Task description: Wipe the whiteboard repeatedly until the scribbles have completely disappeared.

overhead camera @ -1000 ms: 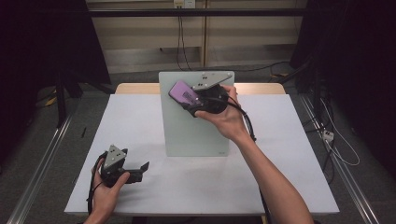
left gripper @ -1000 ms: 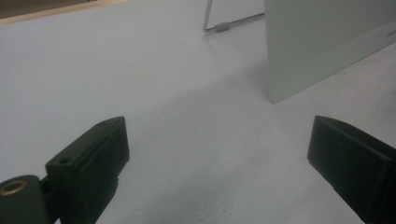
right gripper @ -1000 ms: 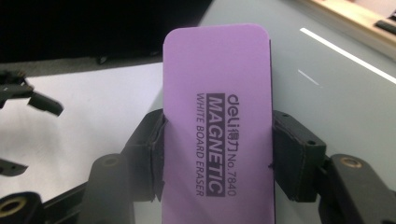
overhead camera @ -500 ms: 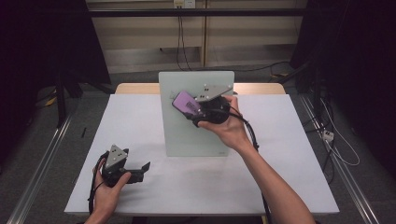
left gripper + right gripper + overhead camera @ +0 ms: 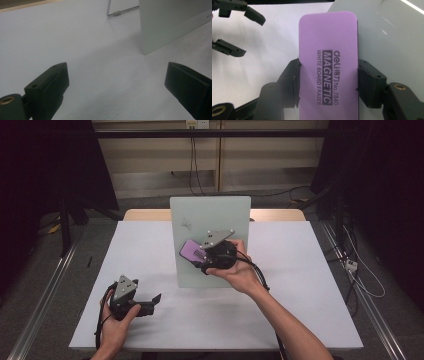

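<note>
Right now the purple magnetic whiteboard eraser (image 5: 328, 62) is clamped across its width by the right gripper (image 5: 196, 256), whose jaws are pressed on both long edges, and it is being held against the face of the small upright whiteboard (image 5: 210, 215) standing at the middle of the white table (image 5: 310, 285). A faint mark (image 5: 187, 224) can be made out near the board's upper left, above the eraser; whether it is ink or a scratch cannot be told from the high view. The left gripper (image 5: 156, 299) is held low over the table near the person's side, its jaws spread apart with nothing between them, well apart from the board. In the left gripper view a thin wire stand (image 5: 117, 12) is seen behind the board's lower corner. Risks are judged as follows: the board is propped only on that light stand and is not being steadied, so a firm push could tip or slide it backwards. If the eraser is tilted, only one edge would meet the surface and the mark would be missed. A slip out of the grip is also possible, since the magnet may drag the eraser against the board.
</note>
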